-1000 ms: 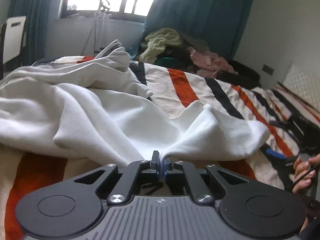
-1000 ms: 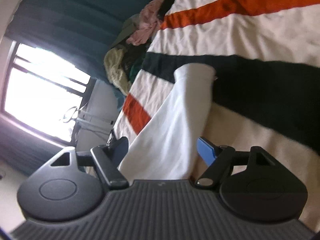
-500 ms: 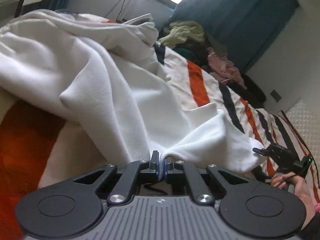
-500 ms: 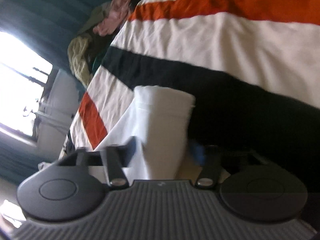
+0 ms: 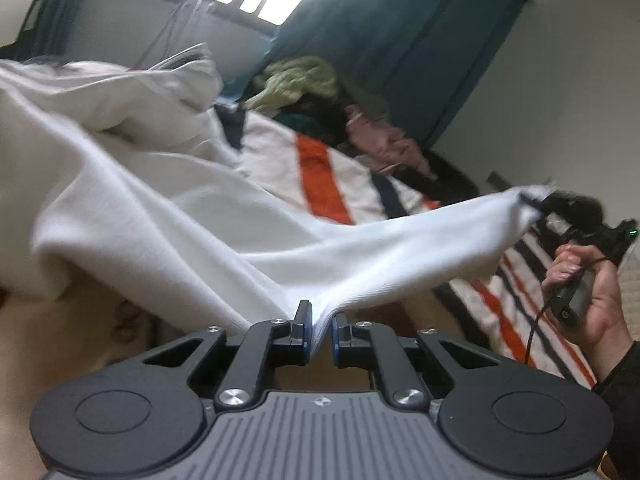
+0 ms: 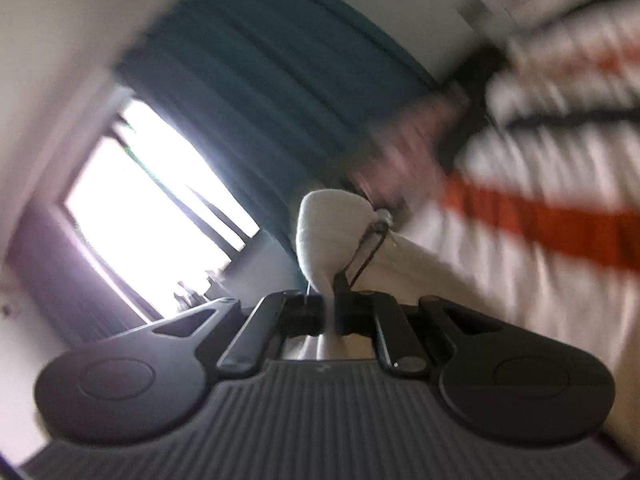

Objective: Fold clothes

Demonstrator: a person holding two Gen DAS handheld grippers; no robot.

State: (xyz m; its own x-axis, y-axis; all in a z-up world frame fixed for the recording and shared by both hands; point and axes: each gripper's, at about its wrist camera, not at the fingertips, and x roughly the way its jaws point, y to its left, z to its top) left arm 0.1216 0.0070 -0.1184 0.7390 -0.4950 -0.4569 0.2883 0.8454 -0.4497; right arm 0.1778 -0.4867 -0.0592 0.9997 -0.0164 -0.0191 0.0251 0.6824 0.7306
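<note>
Striped bedspread, teal curtains, both hand-held grippers pinching white garment, left loosening.

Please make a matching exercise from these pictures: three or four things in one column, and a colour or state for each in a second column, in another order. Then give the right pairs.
Things:
1. white garment
2. curtain
3. bedspread
4. right gripper

Colour or state:
A. dark teal, hanging beside the window
B. striped cream, orange and black
C. shut on a sleeve end
D. stretched between the two grippers

Pairs: 1-D, 2-A, 3-B, 4-C
</note>
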